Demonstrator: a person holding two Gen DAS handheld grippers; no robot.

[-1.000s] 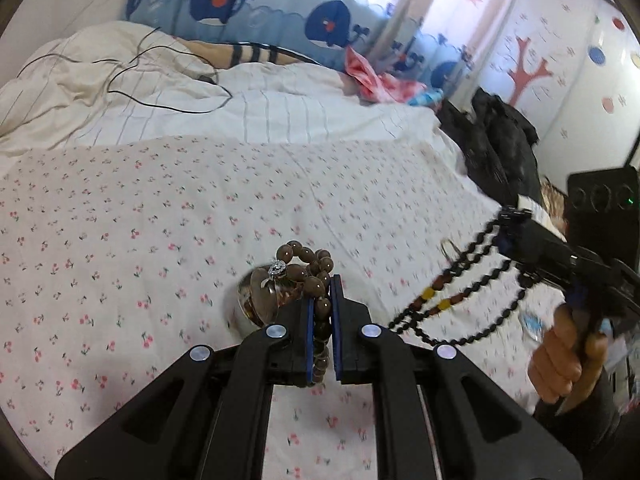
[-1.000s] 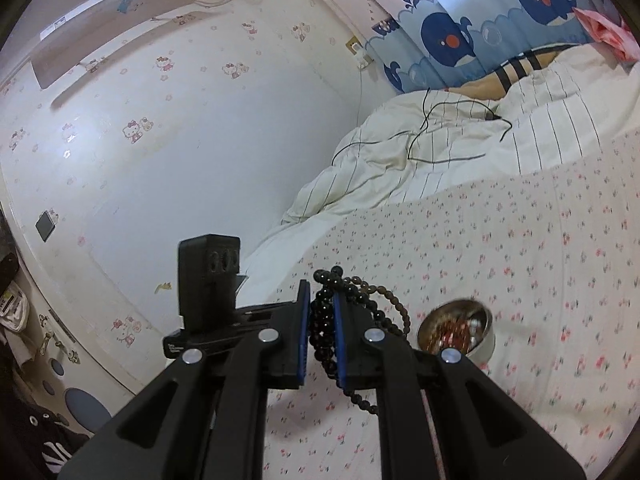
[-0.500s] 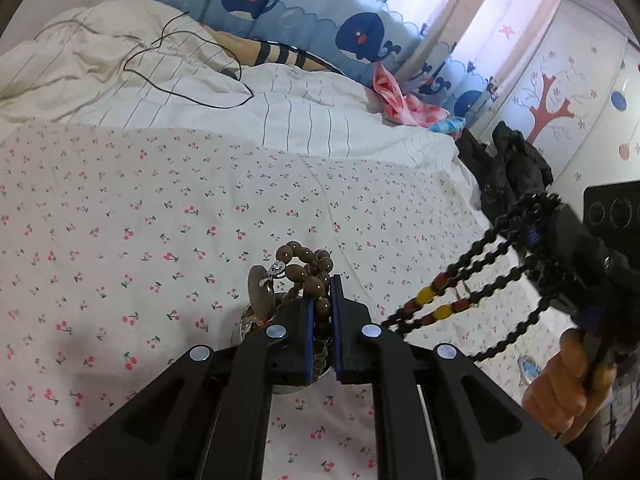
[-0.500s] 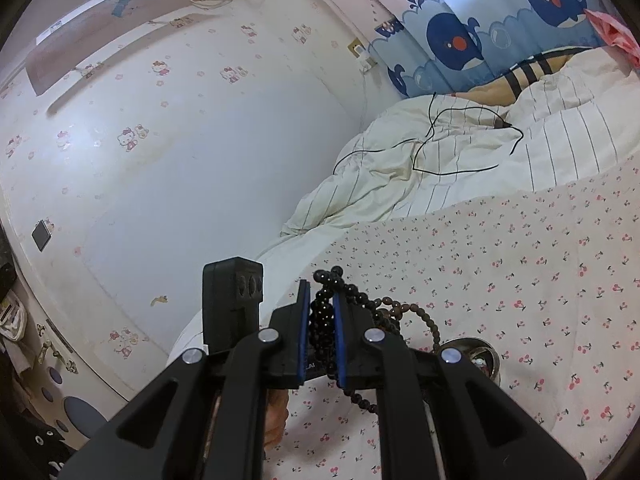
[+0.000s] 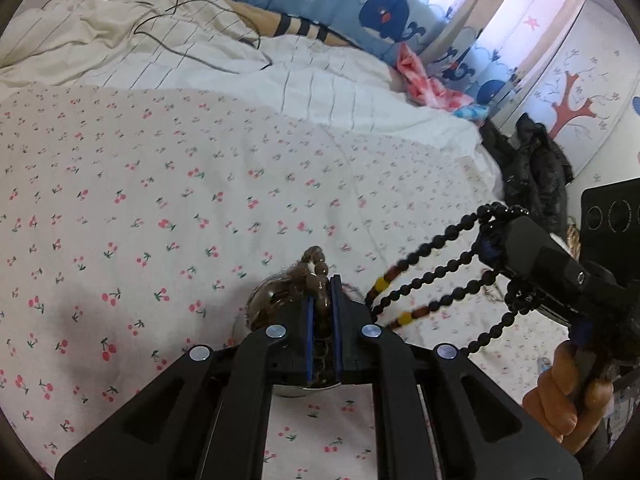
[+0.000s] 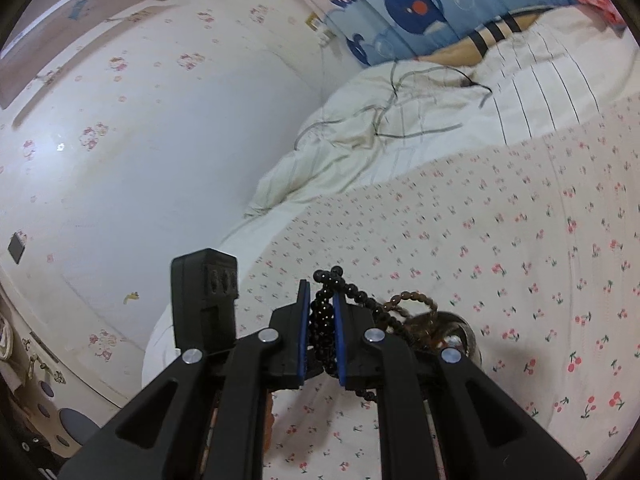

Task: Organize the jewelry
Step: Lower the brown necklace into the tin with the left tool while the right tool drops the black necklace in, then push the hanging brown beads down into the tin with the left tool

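My left gripper [image 5: 322,284] is shut on a brown bead bracelet [image 5: 317,270] and holds it right over a small metal bowl [image 5: 260,304] on the cherry-print sheet. The bowl holds other brownish jewelry. My right gripper [image 6: 321,290] is shut on a black bead necklace [image 6: 325,312]. In the left wrist view the necklace's strands [image 5: 436,276], with a few yellow and brown beads, hang from the right gripper [image 5: 492,236] at the right. In the right wrist view the bracelet [image 6: 412,300] loops above the bowl [image 6: 466,334], beside the left gripper's body [image 6: 204,292].
The bed's cherry-print sheet [image 5: 160,200] spreads left and ahead. A rumpled white duvet with a black cable [image 5: 180,32] lies at the back. Dark clothes [image 5: 532,168] are heaped off the bed's right edge. A wall [image 6: 140,160] stands left in the right wrist view.
My left gripper has lowered the brown bracelet onto the bowl. The right gripper with the black necklace has come closer and higher on the right.
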